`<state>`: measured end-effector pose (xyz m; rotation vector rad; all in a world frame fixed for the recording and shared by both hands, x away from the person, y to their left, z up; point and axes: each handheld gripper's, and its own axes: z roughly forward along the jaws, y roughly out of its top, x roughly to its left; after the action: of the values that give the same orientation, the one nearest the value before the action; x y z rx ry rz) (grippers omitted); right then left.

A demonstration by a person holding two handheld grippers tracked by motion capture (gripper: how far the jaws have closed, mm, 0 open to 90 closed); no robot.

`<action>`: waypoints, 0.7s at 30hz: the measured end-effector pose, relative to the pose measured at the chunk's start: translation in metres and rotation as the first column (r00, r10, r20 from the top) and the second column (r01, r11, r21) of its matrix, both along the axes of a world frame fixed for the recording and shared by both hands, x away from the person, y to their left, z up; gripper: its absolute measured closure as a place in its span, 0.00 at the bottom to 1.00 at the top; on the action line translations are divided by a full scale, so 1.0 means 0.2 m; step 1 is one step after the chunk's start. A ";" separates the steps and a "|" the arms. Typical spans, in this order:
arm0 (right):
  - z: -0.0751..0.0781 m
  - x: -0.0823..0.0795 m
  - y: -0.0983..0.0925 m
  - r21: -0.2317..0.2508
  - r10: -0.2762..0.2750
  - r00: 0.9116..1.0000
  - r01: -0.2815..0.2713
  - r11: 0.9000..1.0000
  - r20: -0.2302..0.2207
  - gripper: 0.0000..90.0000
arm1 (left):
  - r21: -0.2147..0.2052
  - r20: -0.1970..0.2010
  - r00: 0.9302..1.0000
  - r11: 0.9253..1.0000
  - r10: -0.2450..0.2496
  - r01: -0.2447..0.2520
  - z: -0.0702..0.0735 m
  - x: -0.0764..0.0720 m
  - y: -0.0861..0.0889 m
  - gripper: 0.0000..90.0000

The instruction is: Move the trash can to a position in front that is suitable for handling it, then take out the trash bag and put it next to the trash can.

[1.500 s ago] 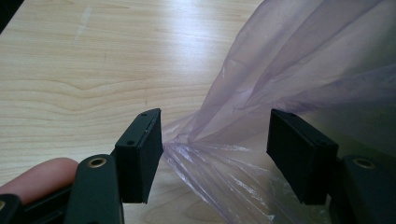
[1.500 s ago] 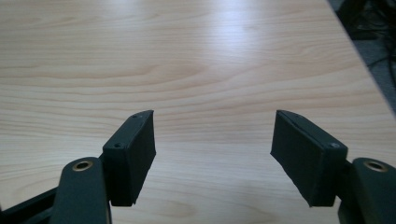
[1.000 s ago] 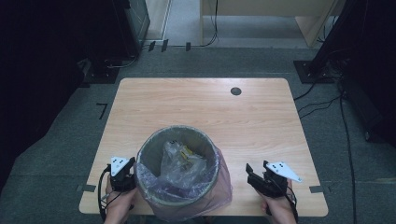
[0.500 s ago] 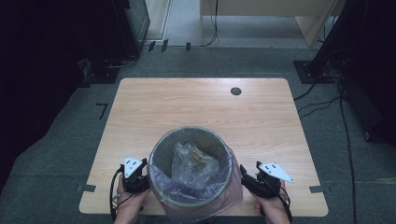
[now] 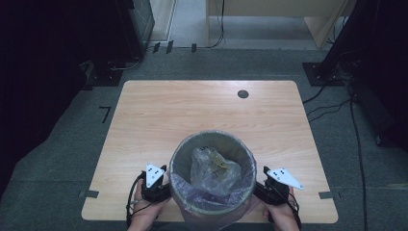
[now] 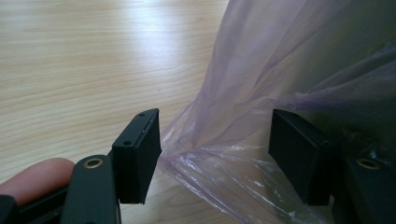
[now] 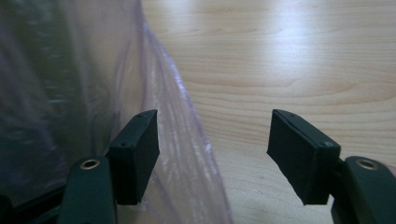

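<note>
The bin (image 5: 211, 180) sits at the near edge of the desk (image 5: 159, 120), lined with a purple bag (image 6: 280, 93) and holding a crumpled clear bag (image 5: 214, 168). The left tool (image 5: 155, 185) and right tool (image 5: 269, 188) flank it, both spread wide. Bag film lies between the left one's jaws with nothing pinched, and the right one has film at its inner jaw only. Biggest risk imo: closing on thin film alone, so it tears or slips off the rim, or nudging the bin off the near edge. Nothing else in the way, just a cable hole (image 5: 243, 94) far back
</note>
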<state>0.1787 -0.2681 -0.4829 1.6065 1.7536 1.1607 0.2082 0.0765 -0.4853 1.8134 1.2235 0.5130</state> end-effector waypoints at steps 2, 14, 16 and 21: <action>0.00 0.00 0.00 -0.001 0.014 1.000 -0.014 1.000 0.007 0.38 | 0.016 0.013 1.000 1.000 -0.019 0.019 0.00 -0.01 -0.02 0.38; 0.02 0.00 -0.06 0.018 -0.005 1.000 0.004 1.000 0.030 0.37 | 0.010 -0.007 0.999 0.999 0.037 -0.037 -0.01 0.03 0.15 0.33; 0.01 0.00 -0.10 0.019 -0.024 0.999 0.023 1.000 0.026 0.37 | 0.003 -0.019 0.997 0.997 0.071 -0.071 -0.01 0.04 0.20 0.33; 0.00 0.00 -0.19 0.015 -0.051 0.999 0.051 0.999 -0.002 0.36 | 0.057 -0.061 0.990 0.991 0.126 -0.123 -0.05 0.07 0.31 0.32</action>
<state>0.1794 -0.3055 -0.4823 1.6517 1.6987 1.1517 0.2224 0.1376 -0.4959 1.8181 1.3853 0.5662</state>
